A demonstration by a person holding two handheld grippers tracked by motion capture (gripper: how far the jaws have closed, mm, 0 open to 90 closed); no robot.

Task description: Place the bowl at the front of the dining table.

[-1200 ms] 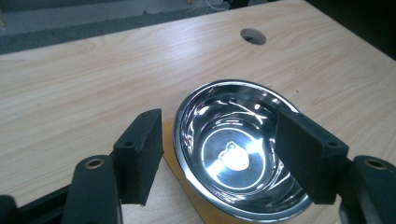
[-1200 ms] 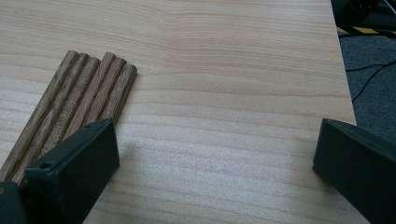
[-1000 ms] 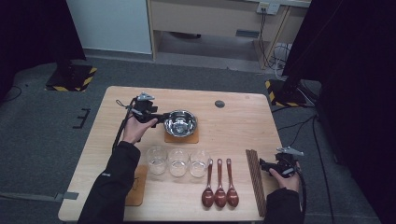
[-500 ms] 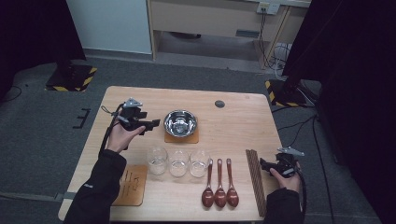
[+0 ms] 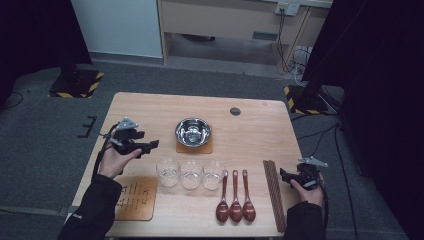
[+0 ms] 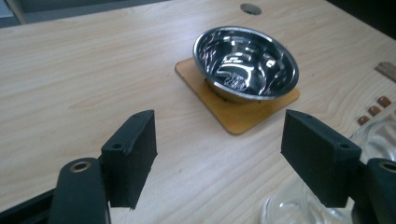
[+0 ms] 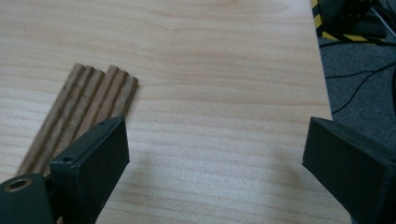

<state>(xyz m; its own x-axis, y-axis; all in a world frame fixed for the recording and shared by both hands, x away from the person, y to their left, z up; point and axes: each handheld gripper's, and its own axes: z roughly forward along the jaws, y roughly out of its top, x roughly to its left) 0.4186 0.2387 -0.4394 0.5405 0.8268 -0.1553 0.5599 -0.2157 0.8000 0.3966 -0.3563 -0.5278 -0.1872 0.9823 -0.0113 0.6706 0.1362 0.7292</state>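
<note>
A shiny steel bowl (image 5: 193,132) (image 6: 246,63) sits on a small wooden coaster (image 5: 194,146) (image 6: 238,114) at the middle of the table. My left gripper (image 5: 150,146) (image 6: 224,158) hovers to the bowl's left, open and holding nothing, pointing toward the bowl. At the front right corner my right gripper (image 5: 284,176) (image 7: 215,158) is open and holding nothing, just right of a bundle of wooden chopsticks (image 5: 274,192) (image 7: 88,107).
Three clear glasses (image 5: 190,174) stand in a row in front of the bowl; the nearest glass (image 6: 289,210) is by my left jaw. Three dark red spoons (image 5: 235,197) lie beside them. A slotted wooden coaster (image 5: 135,197) lies front left. The table edge (image 7: 322,84) runs close to my right gripper.
My left gripper has drawn away from the bowl, moving left and back toward the person, with nothing in it. The right gripper has stayed put.
</note>
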